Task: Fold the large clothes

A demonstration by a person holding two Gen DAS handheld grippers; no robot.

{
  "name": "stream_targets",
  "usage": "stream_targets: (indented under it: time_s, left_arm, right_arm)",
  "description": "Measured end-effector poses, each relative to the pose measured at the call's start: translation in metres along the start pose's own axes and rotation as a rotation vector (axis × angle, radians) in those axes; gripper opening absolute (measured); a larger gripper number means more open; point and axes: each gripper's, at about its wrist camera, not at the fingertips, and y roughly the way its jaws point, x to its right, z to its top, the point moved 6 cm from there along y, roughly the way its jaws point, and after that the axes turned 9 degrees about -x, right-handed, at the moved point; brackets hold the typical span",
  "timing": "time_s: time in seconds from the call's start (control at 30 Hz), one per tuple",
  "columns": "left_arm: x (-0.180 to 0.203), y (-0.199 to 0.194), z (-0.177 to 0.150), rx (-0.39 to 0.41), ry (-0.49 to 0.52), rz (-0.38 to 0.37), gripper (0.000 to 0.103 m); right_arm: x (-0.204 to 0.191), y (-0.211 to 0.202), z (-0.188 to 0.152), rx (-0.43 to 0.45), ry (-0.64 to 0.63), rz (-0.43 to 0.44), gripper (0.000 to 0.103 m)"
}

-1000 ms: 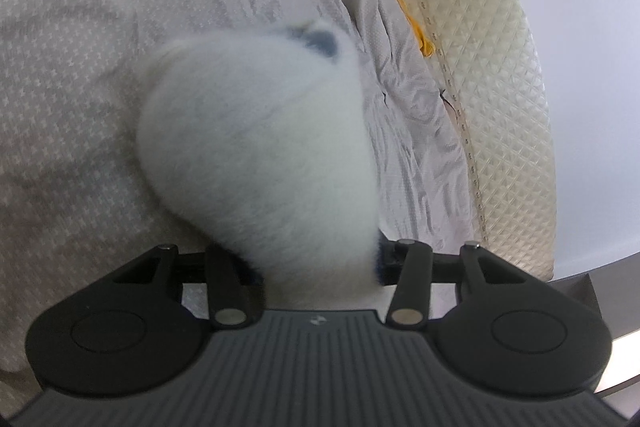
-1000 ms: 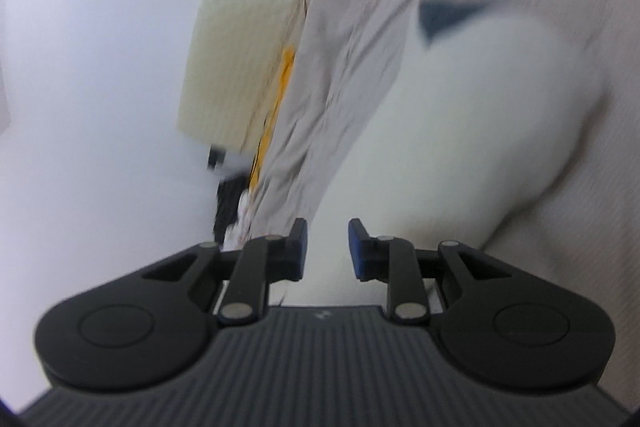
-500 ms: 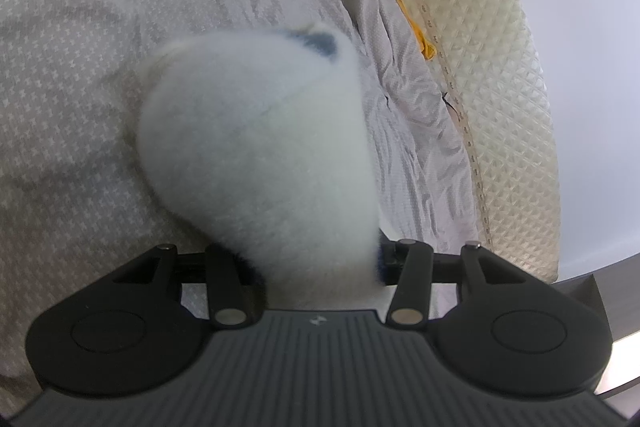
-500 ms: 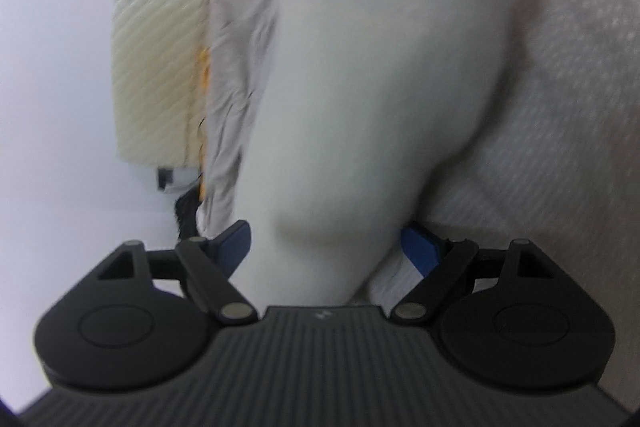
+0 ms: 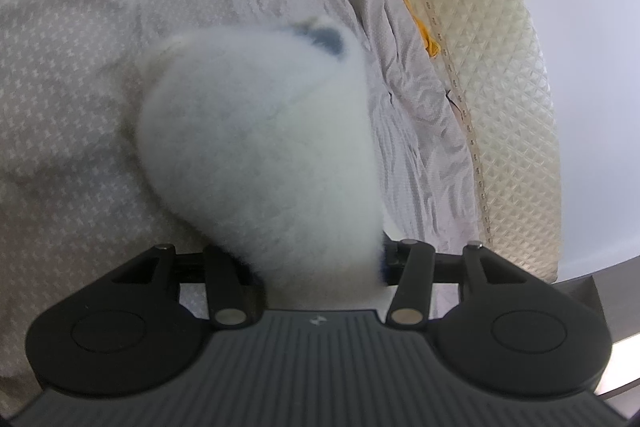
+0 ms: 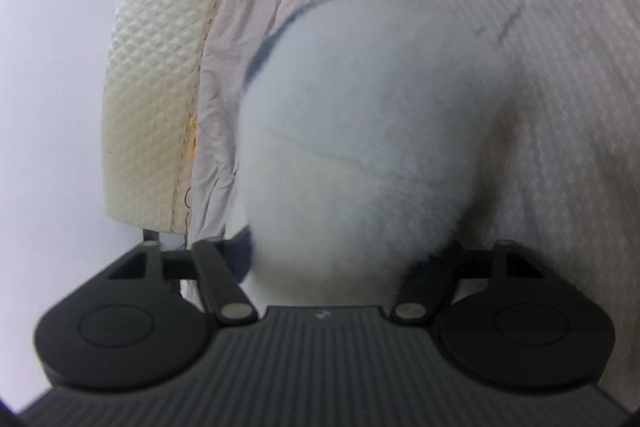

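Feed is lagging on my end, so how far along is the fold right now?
No finished fold shows. In hand: the left gripper is shut on a bunch of the white fleece garment, and the right gripper has the same fleece between its fingers, apparently clamped. The fabric hangs bunched over the patterned bedsheet, beside the quilted mattress edge. Still left: spreading it flat and every fold.

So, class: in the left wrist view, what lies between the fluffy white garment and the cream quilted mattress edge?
A wrinkled stretch of grey patterned sheet separates the white garment from the mattress edge.
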Motion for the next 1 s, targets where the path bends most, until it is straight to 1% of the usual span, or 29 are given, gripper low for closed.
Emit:
stream_targets:
  time_s: [0.07, 0.13, 0.17, 0.33, 0.37, 0.43, 0.5, 0.63, 0.73, 0.83, 0.9, 1.0]
  left_arm:
    - [0.003, 0.0, 0.0, 0.001, 0.016, 0.002, 0.055]
    - [0.005, -0.002, 0.002, -0.006, 0.037, -0.005, 0.055]
    - [0.006, -0.003, 0.003, -0.009, 0.041, -0.009, 0.055]
    - [0.014, -0.011, 0.009, -0.008, 0.064, -0.027, 0.054]
    - [0.018, -0.013, 0.009, -0.01, 0.077, -0.031, 0.054]
    - [0.026, -0.016, 0.009, -0.02, 0.1, -0.042, 0.054]
    - [0.036, -0.019, 0.01, -0.035, 0.126, -0.057, 0.054]
    - [0.062, -0.017, 0.011, -0.081, 0.15, -0.107, 0.054]
    - [0.093, -0.009, 0.007, -0.104, 0.19, -0.14, 0.054]
    - [0.137, 0.01, 0.004, -0.133, 0.223, -0.174, 0.054]
    - [0.176, 0.026, -0.001, -0.147, 0.258, -0.205, 0.054]
    - [0.236, 0.058, -0.012, -0.169, 0.314, -0.258, 0.054]
  right_arm:
    - [-0.007, -0.003, 0.001, 0.005, -0.032, -0.002, 0.048]
    - [-0.011, -0.011, 0.001, 0.017, -0.044, 0.017, 0.04]
    - [-0.015, -0.018, 0.001, 0.024, -0.063, 0.027, 0.038]
    - [-0.047, -0.035, -0.003, 0.05, -0.186, 0.06, 0.035]
    - [-0.051, -0.041, -0.004, 0.053, -0.191, 0.074, 0.035]
    - [-0.055, -0.051, -0.001, 0.054, -0.151, 0.11, 0.035]
    - [-0.058, -0.058, 0.004, 0.046, -0.12, 0.126, 0.035]
    - [-0.071, -0.082, 0.02, 0.059, -0.137, 0.138, 0.035]
    - [-0.088, -0.093, 0.036, 0.085, -0.151, 0.155, 0.035]
    - [-0.107, -0.108, 0.065, 0.12, -0.186, 0.175, 0.035]
    - [-0.12, -0.121, 0.09, 0.155, -0.197, 0.191, 0.035]
    - [-0.139, -0.138, 0.139, 0.227, -0.201, 0.226, 0.035]
